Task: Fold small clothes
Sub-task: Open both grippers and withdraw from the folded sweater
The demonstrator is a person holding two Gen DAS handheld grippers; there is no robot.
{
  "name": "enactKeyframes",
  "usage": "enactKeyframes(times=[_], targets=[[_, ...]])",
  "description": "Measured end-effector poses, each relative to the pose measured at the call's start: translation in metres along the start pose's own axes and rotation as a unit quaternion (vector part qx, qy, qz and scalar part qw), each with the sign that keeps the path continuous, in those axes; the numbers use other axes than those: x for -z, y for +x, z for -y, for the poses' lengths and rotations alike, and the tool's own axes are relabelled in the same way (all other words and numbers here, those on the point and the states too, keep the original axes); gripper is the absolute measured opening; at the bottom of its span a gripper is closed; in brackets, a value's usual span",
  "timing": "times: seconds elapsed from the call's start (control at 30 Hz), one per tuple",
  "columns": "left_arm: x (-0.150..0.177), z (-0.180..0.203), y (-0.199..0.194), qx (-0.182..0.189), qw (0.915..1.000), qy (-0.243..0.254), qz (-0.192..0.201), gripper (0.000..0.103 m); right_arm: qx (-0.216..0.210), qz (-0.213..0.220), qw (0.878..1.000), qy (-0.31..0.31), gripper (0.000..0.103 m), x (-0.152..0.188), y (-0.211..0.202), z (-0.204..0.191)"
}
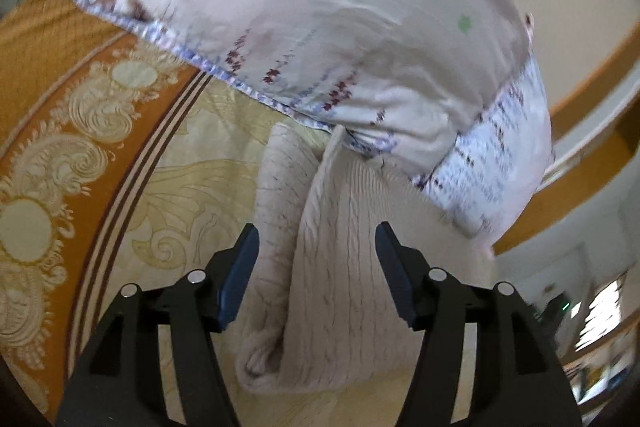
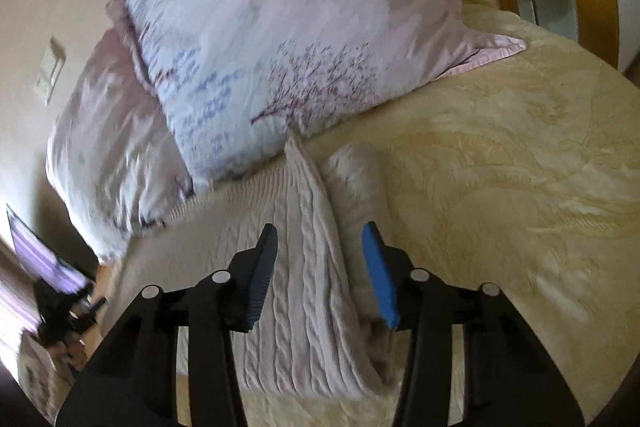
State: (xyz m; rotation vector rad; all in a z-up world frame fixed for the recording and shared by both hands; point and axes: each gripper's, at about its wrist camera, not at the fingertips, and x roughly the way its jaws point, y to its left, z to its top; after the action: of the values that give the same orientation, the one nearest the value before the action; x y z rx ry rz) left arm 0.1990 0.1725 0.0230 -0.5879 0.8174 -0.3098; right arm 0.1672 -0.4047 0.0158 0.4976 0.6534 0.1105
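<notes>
In the left wrist view, the left gripper hangs over a cream knitted sweater that lies on the bed cover. Its jaws are wide apart and hold nothing. A raised fold of the sweater runs up the middle of the gap between the two jaws, and a rolled part lies just beside the left jaw. The far end of the sweater touches a big flowery pillow at the head of the bed. The picture is a bit blurry, so I cannot tell if the pads touch the knit.

I think the fold is only part done. The sweater looks bunched and doubled over, not flat and neat. The next move needs the jaws to come down on an edge of the knit and pinch it, so it can be pulled over.

In the right wrist view, the right gripper also has its jaws wide apart, with nothing between the pads. The same knitted sweater lies under it. The raised fold sits in the gap, closer to the right jaw. A flat part spreads out past the left jaw. Two pillows lean just behind the sweater. The knit is soft and thick, so it may slip or drag along if only a thin bit gets pinched.
</notes>
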Motion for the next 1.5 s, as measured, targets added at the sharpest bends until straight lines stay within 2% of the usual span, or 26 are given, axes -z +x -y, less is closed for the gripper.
enactKeyframes(times=[0.17, 0.27, 0.3, 0.33, 0.37, 0.43, 0.47, 0.57, 0.7, 0.83, 1.07, 1.2, 1.27, 1.3, 1.33, 1.37, 1.4, 1.5], targets=[[0.01, 0.014, 0.004, -0.025, 0.9987, 0.043, -0.009, 0.059, 0.026, -0.018, 0.999, -0.023, 0.047, 0.011, 0.007, -0.003], [0.015, 0.017, 0.012, -0.038, 0.9977, 0.053, -0.018, 0.054, 0.042, -0.021, 0.998, -0.043, 0.045, 0.016, 0.011, -0.005], [0.015, 0.018, 0.014, -0.04, 0.9975, 0.055, -0.02, 0.051, 0.046, -0.023, 0.997, -0.049, 0.044, 0.017, 0.012, -0.006], [0.017, 0.017, 0.016, -0.045, 0.9971, 0.058, -0.023, 0.049, 0.055, -0.025, 0.996, -0.058, 0.039, 0.019, 0.014, -0.007], [0.018, 0.017, 0.018, -0.049, 0.9967, 0.059, -0.025, 0.045, 0.064, -0.028, 0.995, -0.068, 0.027, 0.02, 0.017, -0.008], [0.018, 0.015, 0.021, -0.048, 0.9966, 0.058, -0.032, 0.03, 0.065, -0.028, 0.995, -0.074, 0.013, 0.022, 0.016, -0.008], [0.018, 0.013, 0.023, -0.045, 0.9968, 0.053, -0.039, 0.018, 0.057, -0.025, 0.996, -0.071, 0.01, 0.022, 0.014, -0.008], [0.02, 0.009, 0.026, -0.046, 0.9966, 0.049, -0.049, 0.009, 0.047, -0.009, 0.997, -0.064, 0.009, 0.021, 0.003, -0.01], [0.021, 0.008, 0.018, -0.038, 0.9966, 0.053, -0.05, 0.008, 0.04, 0.008, 0.998, -0.054, 0.008, 0.024, -0.014, -0.014], [0.022, 0.009, 0.011, -0.032, 0.9963, 0.059, -0.054, 0.007, 0.046, 0.005, 0.998, -0.046, 0.008, 0.029, -0.021, -0.013], [0.029, -0.002, 0.009, -0.027, 0.9969, 0.048, -0.056, 0.007, 0.108, -0.027, 0.992, -0.057, 0.008, 0.033, 0.001, -0.01], [0.031, -0.001, 0.008, -0.026, 0.9972, 0.049, -0.05, 0.011, 0.139, -0.033, 0.987, -0.08, 0.01, 0.029, 0.004, -0.022], [0.03, 0.001, 0.004, -0.019, 0.9976, 0.049, -0.045, 0.018, 0.15, -0.023, 0.984, -0.089, 0.023, 0.027, -0.001, -0.032], [0.03, 0.003, 0.001, -0.019, 0.9978, 0.05, -0.038, 0.026, 0.152, -0.008, 0.983, -0.101, 0.03, 0.027, -0.005, -0.042], [0.029, 0.007, -0.004, -0.022, 0.9979, 0.056, -0.023, 0.032, 0.149, 0.001, 0.983, -0.11, 0.043, 0.026, -0.006, -0.049], [0.027, 0.013, -0.009, -0.029, 0.9973, 0.067, -0.007, 0.041, 0.14, 0.008, 0.982, -0.125, 0.048, 0.026, -0.007, -0.06], [0.026, 0.018, -0.011, -0.033, 0.9965, 0.076, 0.002, 0.047, 0.126, 0.008, 0.982, -0.142, 0.048, 0.026, -0.005, -0.071], [0.026, 0.04, -0.014, -0.043, 0.9917, 0.119, 0.024, 0.055, 0.088, -0.008, 0.979, -0.181, 0.048, 0.03, 0.011, -0.101]])
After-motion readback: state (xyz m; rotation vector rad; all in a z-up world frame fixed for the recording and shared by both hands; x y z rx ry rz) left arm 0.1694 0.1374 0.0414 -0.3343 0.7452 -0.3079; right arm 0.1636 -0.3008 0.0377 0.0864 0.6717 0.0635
